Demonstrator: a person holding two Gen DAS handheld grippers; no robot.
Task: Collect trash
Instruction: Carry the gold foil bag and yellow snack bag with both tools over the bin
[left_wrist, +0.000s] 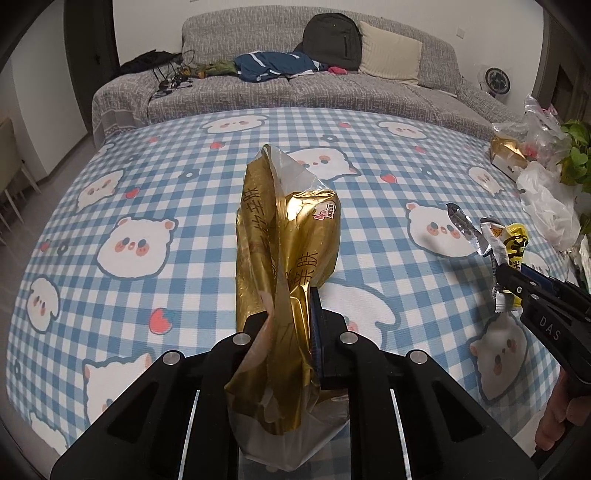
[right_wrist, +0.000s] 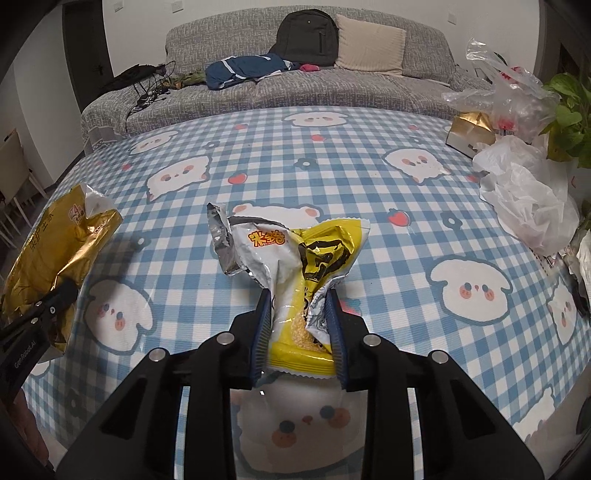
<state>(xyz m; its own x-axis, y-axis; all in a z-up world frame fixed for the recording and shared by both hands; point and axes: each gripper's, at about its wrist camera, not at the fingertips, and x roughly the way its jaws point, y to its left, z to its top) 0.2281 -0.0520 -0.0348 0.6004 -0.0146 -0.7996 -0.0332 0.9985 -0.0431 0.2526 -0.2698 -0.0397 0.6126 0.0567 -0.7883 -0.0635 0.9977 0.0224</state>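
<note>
Both sets of jaws are already clamped: the left gripper (left_wrist: 291, 314) is squeezed tight on a gold snack bag (left_wrist: 284, 236), whose long axis runs straight up toward 12 o'clock from the pinch. Right gripper (right_wrist: 299, 314) pinches two crumpled wrappers (right_wrist: 295, 266) together, white and yellow, fanning out toward 12 too. Each load hangs clear above the checked tablecloth (left_wrist: 147, 177). I see no bin anywhere, but the heap of plastic bags (right_wrist: 524, 192) sits around 2 o'clock, nearer the right hand, so I'd guess that side drops first.
</note>
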